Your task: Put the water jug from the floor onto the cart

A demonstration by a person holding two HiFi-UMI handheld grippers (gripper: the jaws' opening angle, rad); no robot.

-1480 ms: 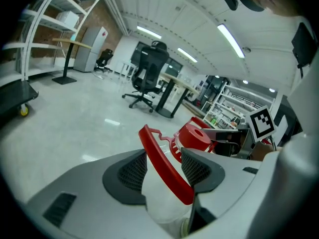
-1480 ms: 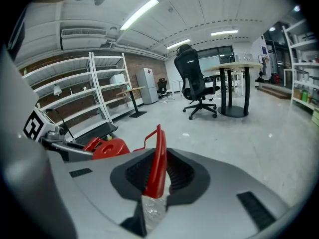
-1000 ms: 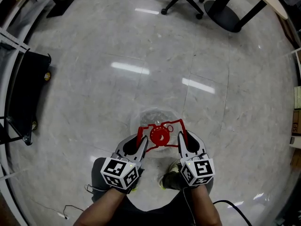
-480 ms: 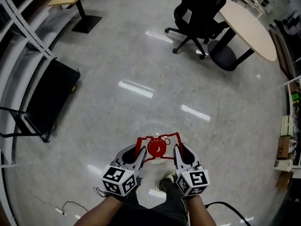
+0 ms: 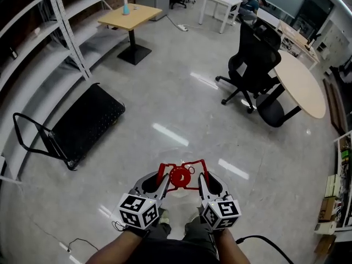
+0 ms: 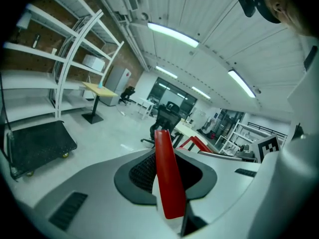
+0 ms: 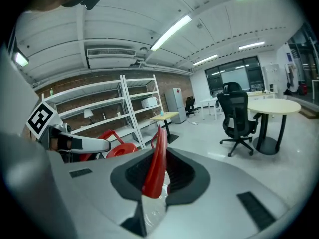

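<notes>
Left gripper (image 5: 163, 185) and right gripper (image 5: 202, 183) are each clamping, jaws nearly closed, on a side bar of the red handle (image 5: 193, 162) of the water jug (image 5: 179, 176), which is hanging between them just ahead of the person's legs. Wide open floor (image 5: 165, 103) is lying between the jug and the black cart (image 5: 88, 122), parked beside the shelving (image 5: 33, 54) at left. Office chair (image 5: 253, 65) and round table (image 5: 300, 87) are standing well apart at right.

Bare floor (image 5: 165, 103) lies open toward the cart (image 5: 88, 122), shelving (image 5: 67, 34) seemingly close behind it, chair (image 5: 253, 59) well right.
</notes>
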